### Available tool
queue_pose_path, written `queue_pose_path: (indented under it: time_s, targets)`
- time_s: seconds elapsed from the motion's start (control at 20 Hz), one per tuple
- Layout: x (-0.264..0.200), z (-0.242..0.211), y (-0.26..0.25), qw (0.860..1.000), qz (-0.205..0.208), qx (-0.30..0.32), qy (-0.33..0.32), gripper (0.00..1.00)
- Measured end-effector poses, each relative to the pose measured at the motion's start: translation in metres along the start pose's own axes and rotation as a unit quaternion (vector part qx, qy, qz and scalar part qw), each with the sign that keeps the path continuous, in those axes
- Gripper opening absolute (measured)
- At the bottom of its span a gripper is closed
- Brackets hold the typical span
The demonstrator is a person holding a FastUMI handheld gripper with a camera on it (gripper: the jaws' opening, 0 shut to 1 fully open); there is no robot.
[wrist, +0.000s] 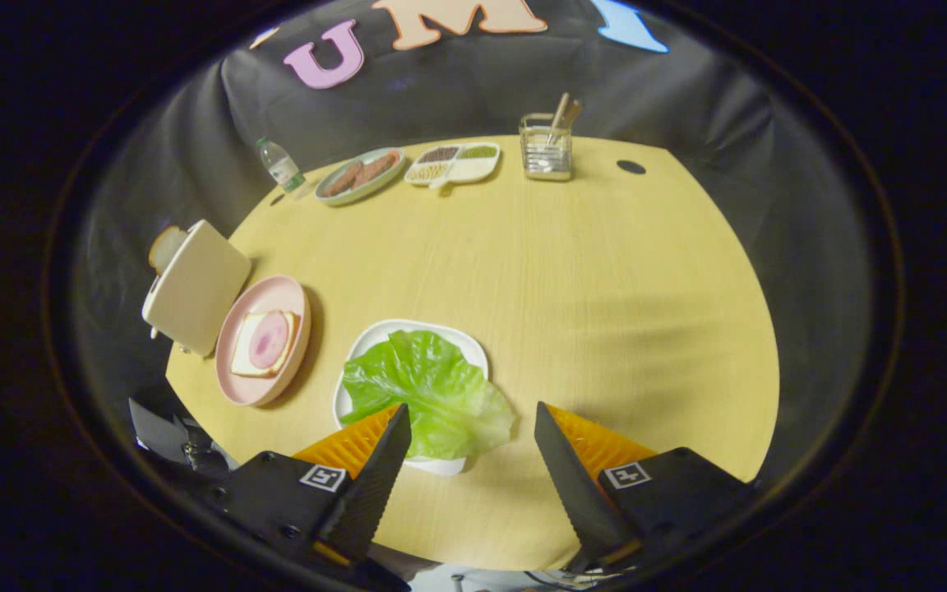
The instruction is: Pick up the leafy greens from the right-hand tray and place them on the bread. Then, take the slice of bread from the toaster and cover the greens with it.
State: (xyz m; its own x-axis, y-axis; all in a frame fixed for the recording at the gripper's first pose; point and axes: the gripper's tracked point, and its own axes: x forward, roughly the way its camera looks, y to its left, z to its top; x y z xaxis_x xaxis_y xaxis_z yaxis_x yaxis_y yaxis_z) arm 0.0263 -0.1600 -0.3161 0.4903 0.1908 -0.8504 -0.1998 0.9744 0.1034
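Observation:
A leaf of green lettuce (428, 386) lies on a white tray (408, 329) and hangs over its near rim. My gripper (471, 415) hovers open above the leaf's near edge; the left fingertip overlaps the leaf and the right one stands over bare table. To the left sits a pink plate (276, 292) with a bread slice (242, 353) topped by a round of ham (269, 339). Beside it stands a cream toaster (194, 284) with a slice of bread (165, 245) poking out of its top.
The wooden table (588, 304) carries, at its far edge, a water bottle (281, 167), an oval plate with sausages (361, 173), a divided dish of small foods (453, 162) and a glass holder with utensils (547, 146). A dark round hole (630, 167) lies far right.

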Motion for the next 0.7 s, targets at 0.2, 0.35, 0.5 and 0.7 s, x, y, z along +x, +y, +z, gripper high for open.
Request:
queue_pose_path:
  time_s: [0.2,0.35,0.5,0.7]
  targets:
    - [0.022,-0.01,-0.009,0.998,0.016,0.006,0.055,0.98]
    - [0.03,-0.019,-0.01,0.995,0.034,0.017,0.096,0.95]
    - [0.036,-0.023,-0.007,0.993,0.047,0.02,0.105,0.84]
    - [0.042,-0.026,0.001,0.99,0.065,0.024,0.123,0.69]
